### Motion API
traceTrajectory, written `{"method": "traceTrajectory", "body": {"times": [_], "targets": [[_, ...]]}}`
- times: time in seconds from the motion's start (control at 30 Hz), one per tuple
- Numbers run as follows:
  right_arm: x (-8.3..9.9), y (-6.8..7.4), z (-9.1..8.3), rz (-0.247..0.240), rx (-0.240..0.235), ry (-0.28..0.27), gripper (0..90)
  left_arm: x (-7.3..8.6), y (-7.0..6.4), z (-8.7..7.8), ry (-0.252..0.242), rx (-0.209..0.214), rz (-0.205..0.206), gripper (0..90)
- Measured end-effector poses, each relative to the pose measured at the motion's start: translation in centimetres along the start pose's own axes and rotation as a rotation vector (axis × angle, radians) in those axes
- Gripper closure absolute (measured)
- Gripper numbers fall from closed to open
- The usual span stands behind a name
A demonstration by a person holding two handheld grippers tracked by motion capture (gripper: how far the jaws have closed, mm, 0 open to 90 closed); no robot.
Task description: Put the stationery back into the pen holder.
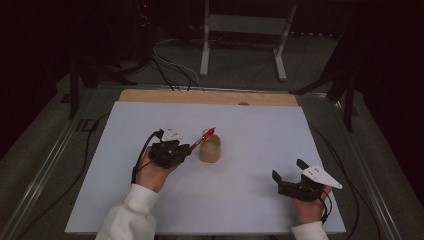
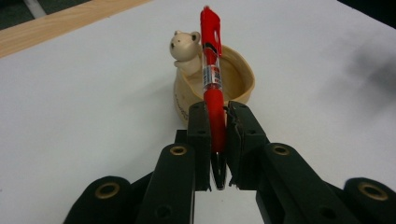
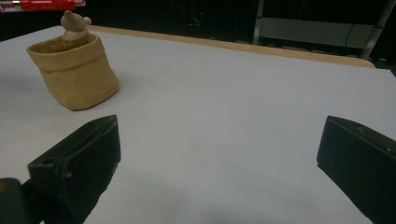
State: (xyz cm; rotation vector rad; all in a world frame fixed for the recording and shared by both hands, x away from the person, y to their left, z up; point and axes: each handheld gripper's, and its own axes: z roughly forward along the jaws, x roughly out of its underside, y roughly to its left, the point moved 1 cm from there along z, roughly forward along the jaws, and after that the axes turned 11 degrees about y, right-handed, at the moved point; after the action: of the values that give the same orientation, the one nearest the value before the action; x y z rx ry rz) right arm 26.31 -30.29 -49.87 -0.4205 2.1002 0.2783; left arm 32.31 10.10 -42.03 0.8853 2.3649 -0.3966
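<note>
The red pen (image 2: 211, 79) is clamped between the jaws of the left tool (image 2: 218, 135), which grips its lower barrel with the tip end toward the hand and the clip end out in front. Its long axis runs straight away from the tool, and in the left gripper view the far end lies over the open mouth of the tan pot (image 2: 233, 86), just beside the small bear figure (image 2: 185, 49) on the pot's rim. In the high view the pen (image 1: 202, 137) slants up from the left tool (image 1: 172, 150) toward the pot (image 1: 210, 148), its far end above the near rim; whether it touches the rim I cannot tell. The pot stands near the middle of the table (image 1: 260, 125).

If the pen is meant for the pot, it probably has to tip more upright over the mouth first.

The left hand (image 1: 152, 172) sits just left of the pot. The right tool (image 1: 295, 186) is well apart, right of the pot and nearer the person, its jaws wide apart and holding nothing.
</note>
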Motion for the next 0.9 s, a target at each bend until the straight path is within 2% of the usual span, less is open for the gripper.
{"method": "traceTrajectory", "body": {"times": [0.27, 0.9], "targets": [[0.0, -0.01, 0.0, 0.0, 0.0, 0.0, 0.0, -0.11, -0.41, 0.13, 0.008, 0.008, 0.017, 81.1], [-0.02, 0.0, 0.05, 0.0, -0.002, 0.001, 0.0, -0.37, -0.59, -0.28, -0.003, 0.014, 0.011, 81.0]]}}
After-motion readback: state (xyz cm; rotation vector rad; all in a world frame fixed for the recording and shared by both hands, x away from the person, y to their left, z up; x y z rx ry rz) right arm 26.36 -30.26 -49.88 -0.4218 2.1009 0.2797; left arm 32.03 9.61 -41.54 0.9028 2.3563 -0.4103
